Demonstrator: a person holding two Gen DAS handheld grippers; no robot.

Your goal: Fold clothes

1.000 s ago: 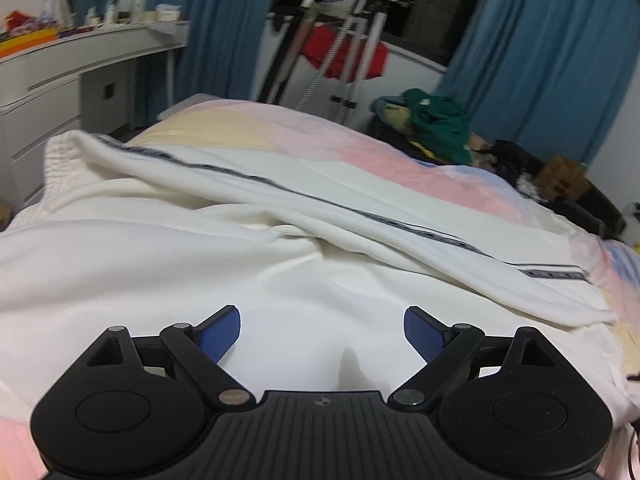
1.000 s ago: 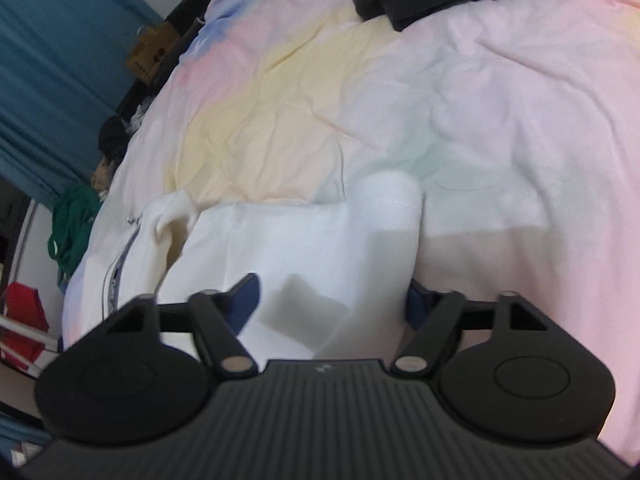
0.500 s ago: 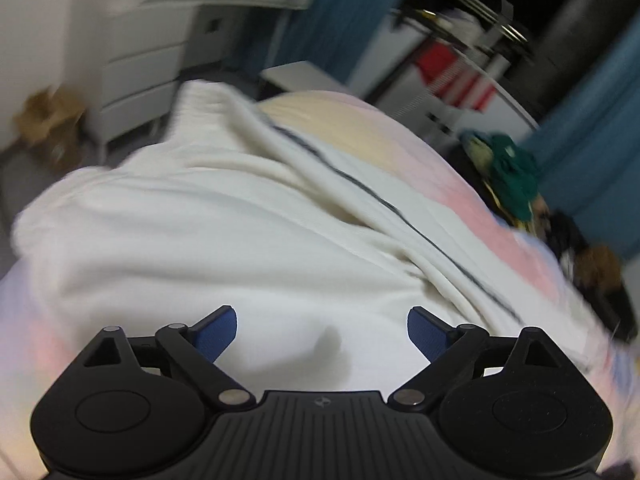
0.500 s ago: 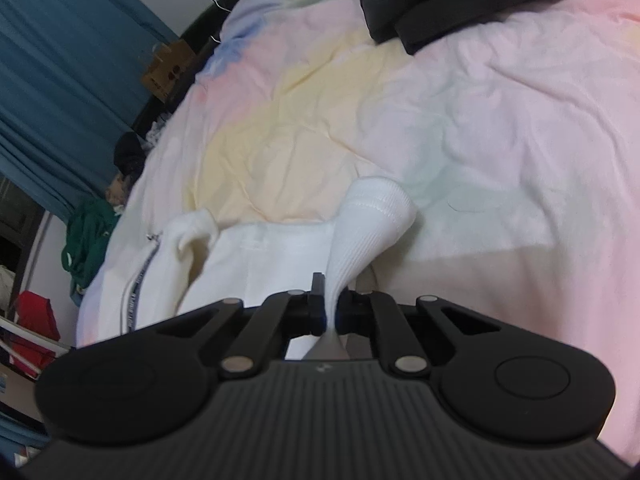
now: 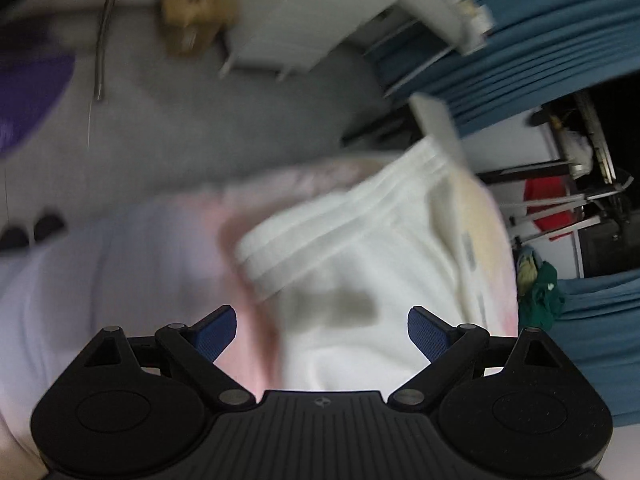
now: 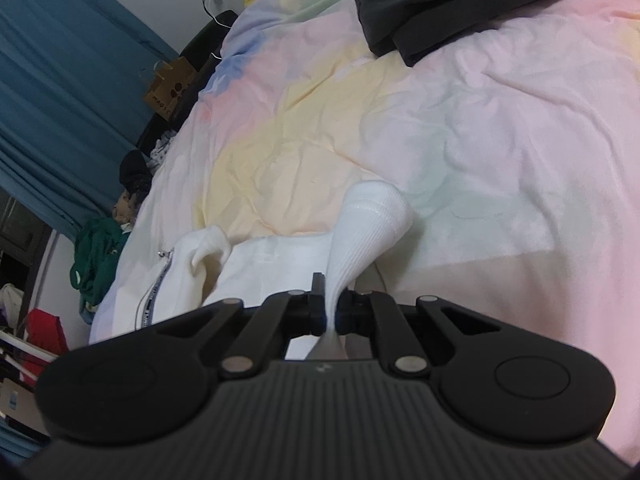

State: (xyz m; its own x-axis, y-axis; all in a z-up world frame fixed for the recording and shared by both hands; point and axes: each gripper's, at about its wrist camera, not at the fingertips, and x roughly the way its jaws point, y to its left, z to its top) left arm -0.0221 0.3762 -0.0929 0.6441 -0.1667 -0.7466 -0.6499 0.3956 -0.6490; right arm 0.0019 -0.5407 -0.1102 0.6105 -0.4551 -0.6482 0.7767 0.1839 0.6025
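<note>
Right tool (image 6: 330,312) pinching white sleeve cuff (image 6: 370,220); left tool (image 5: 322,334) agape.

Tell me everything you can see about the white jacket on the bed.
The white jacket is a soft, knit-looking garment lying rumpled on the pastel bedspread. A dark patterned tape runs along its zip, with a small metal pull at the collar end. Its ribbed cuff is pinched between the shut fingers of the right gripper. In the blurred left wrist view, the open left gripper hovers near its ribbed hem.

1 white garment (image 6: 280,264), 2 grippers (image 6: 330,312)
</note>
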